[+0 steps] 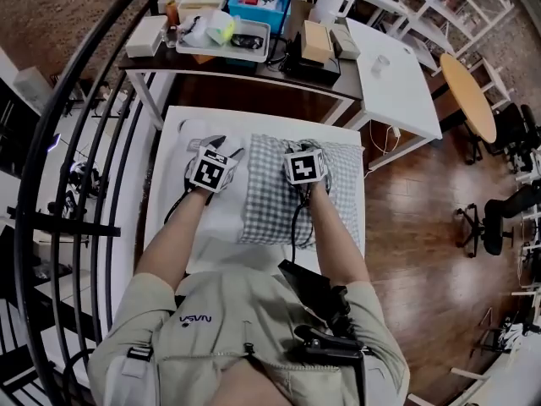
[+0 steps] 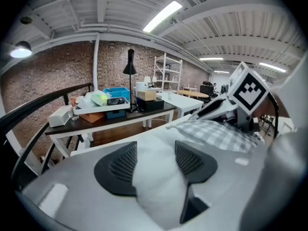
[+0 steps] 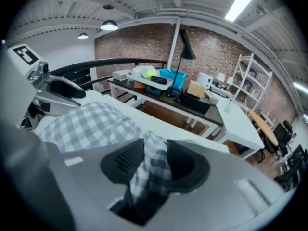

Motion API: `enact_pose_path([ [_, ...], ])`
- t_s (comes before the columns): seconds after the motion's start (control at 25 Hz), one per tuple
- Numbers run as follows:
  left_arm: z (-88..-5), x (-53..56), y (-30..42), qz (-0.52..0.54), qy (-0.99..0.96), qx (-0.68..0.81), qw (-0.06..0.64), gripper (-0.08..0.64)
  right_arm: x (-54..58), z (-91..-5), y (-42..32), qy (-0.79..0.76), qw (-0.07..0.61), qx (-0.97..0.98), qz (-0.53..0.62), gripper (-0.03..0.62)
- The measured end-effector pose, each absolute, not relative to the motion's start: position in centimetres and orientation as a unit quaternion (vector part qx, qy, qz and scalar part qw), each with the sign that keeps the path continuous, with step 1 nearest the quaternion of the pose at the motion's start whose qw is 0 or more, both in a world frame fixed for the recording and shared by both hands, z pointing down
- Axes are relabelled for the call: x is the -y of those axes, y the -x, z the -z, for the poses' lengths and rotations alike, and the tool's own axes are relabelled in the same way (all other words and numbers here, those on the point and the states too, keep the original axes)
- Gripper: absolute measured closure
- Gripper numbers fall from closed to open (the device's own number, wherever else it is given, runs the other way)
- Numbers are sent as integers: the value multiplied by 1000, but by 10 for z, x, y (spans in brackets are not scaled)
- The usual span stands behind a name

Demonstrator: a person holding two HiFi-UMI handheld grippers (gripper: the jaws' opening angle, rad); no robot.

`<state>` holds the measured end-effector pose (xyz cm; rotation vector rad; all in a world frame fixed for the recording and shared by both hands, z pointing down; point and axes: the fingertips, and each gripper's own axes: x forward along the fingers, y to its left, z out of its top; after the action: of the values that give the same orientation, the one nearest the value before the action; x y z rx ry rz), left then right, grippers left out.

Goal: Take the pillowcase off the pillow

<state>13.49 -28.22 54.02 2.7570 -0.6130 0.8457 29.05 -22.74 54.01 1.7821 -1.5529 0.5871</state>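
Entry: pillowcase removal, mid-task.

At the pillow's bare left end, our left hand-held gripper (image 1: pixel 211 149) pinched a bulge of the white pillow (image 1: pixel 221 218). In the left gripper view the white stuffing filled the gap between the two pads. The jaws stood wide, but closed on that bulk.

The pillow lay on the white surface (image 1: pixel 254 121). Its left part was already uncovered. The checked pillowcase (image 1: pixel 270 214) still sheathed the rest, from the pillow's middle to its right end.

On the pillow's covered right part, our right hand-held gripper (image 1: pixel 306 146) held a gathered ridge of checked cloth. In the right gripper view that fold touched both pads.

Judgement on the step: we read this as the stripping stage itself, one grip anchoring the pillow and the other taking the cover. The task looked partly done.

Judgement on the next move: it called for keeping the left pinch firm on the pillow while drawing the checked cloth away from the bare end, towards the pillow's right. A re-grip nearer the pillowcase's open edge would likely follow once the slack ran out. We noted a risk that the right pinch had caught pillow as well as cloth.
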Motion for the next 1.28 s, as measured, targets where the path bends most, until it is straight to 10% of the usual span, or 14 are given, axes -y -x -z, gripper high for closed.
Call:
enact_pose_path([
  [0.32, -560, 235, -135, -328, -931, 153, 56, 529, 212, -553, -287, -684, 391, 582, -203, 577],
  [0.84, -442, 237, -29, -111, -956, 243, 122, 545, 130, -461, -378, -812, 309, 478, -129, 583],
  [1.28, -512, 258, -51, -155, -947, 251, 128, 541, 116, -519, -387, -814, 296, 469, -172, 578],
])
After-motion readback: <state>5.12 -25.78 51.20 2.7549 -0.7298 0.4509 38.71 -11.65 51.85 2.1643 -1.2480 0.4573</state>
